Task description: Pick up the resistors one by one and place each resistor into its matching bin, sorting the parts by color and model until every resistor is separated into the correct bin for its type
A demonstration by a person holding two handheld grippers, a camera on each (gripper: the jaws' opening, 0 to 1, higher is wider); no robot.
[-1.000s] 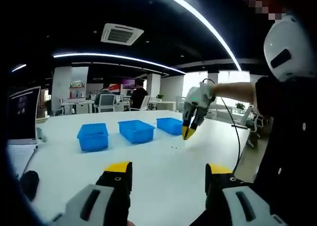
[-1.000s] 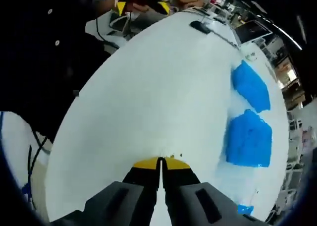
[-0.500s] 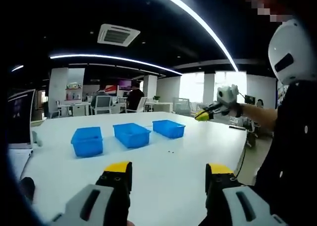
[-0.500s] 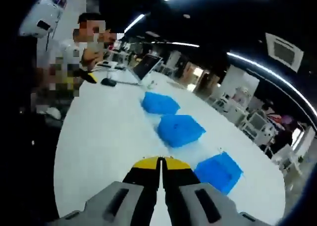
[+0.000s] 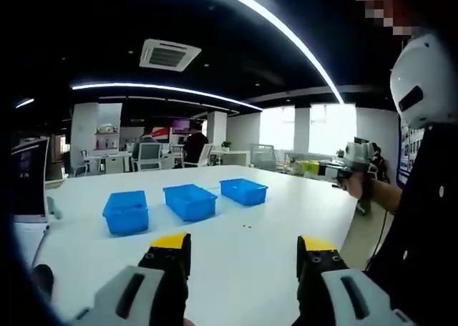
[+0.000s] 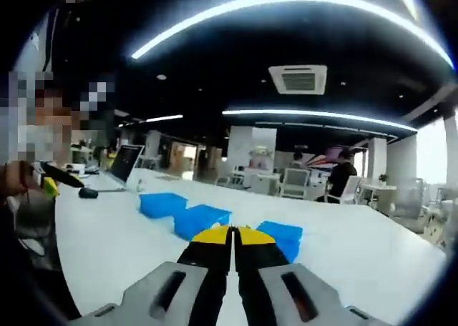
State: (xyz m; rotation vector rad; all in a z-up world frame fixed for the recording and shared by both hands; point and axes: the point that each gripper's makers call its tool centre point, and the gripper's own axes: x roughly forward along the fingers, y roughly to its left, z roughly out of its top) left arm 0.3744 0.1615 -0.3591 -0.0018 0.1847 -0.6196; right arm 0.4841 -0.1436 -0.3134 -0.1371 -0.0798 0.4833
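Three blue bins stand in a row on the white table: left bin, middle bin, right bin. A few tiny dark resistors lie loose on the table in front of the right bin. My left gripper hovers low over the near table, open and holding nothing. My right gripper is held up off the table's right edge, apart from the bins. In the right gripper view my right gripper is shut, and nothing shows between its yellow tips. Beyond them lie the bins.
A laptop and a mouse sit at the table's far end. A screen stands at the left edge. The person's dark torso is on the right. Office chairs and desks stand behind.
My right gripper has lifted off the table near the resistors and swung out to the right, still shut; its view now looks level across the table. The left gripper has barely moved.
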